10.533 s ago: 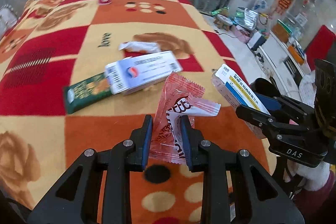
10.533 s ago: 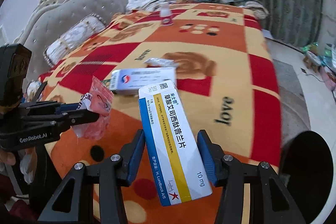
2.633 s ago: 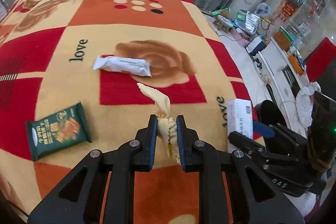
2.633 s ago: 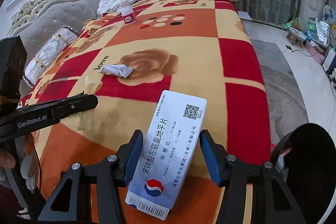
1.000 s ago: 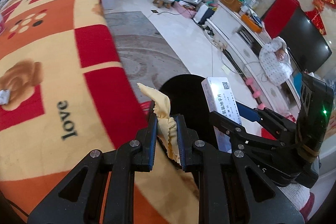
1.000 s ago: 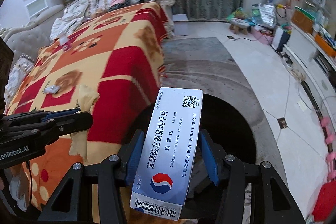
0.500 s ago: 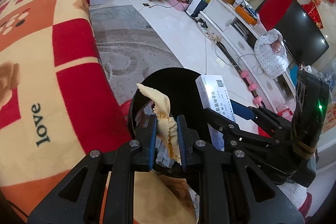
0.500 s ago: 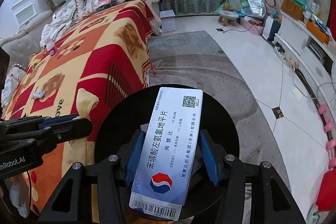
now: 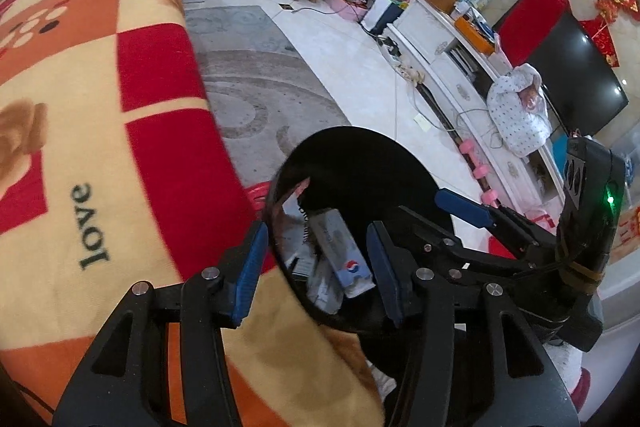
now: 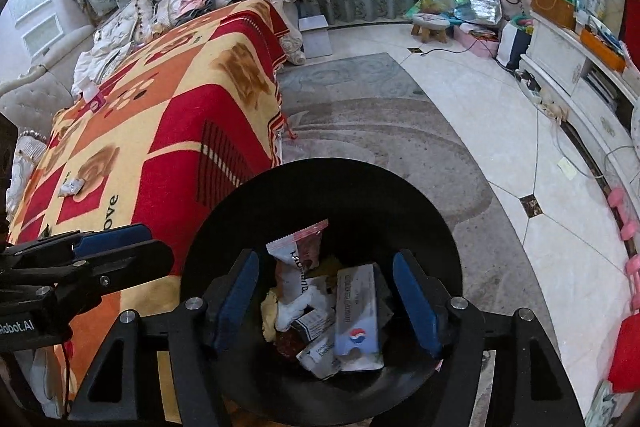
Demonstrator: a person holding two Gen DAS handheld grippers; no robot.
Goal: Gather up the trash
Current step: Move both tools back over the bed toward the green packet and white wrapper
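Note:
Both grippers hang over a round black bin [image 10: 320, 167] beside the blanket-covered bed. My right gripper [image 10: 326, 301] has its jaws opening, with nothing pressed between the blue pads. Below it in the bin lie the white medicine box with a red-blue logo [image 10: 356, 319], a pink-white wrapper [image 10: 296, 255], a yellow scrap [image 10: 270, 307] and other packets. My left gripper [image 9: 316, 267] is also opening and holds nothing; the bin [image 9: 360, 135] and the box [image 9: 344, 259] show beyond its fingers. The left gripper [image 10: 112, 243] appears at the right wrist view's left edge.
A red, orange and yellow blanket [image 10: 160, 107] carries a small white wrapper [image 10: 71, 185] and a white bottle [image 10: 91, 95]. A grey rug and tiled floor surround the bin. A white TV cabinet [image 10: 580, 75] with clutter runs along the right.
Both grippers have opened. The yellow scrap has left the left jaws and the white box has left the right jaws; both now lie in the bin.

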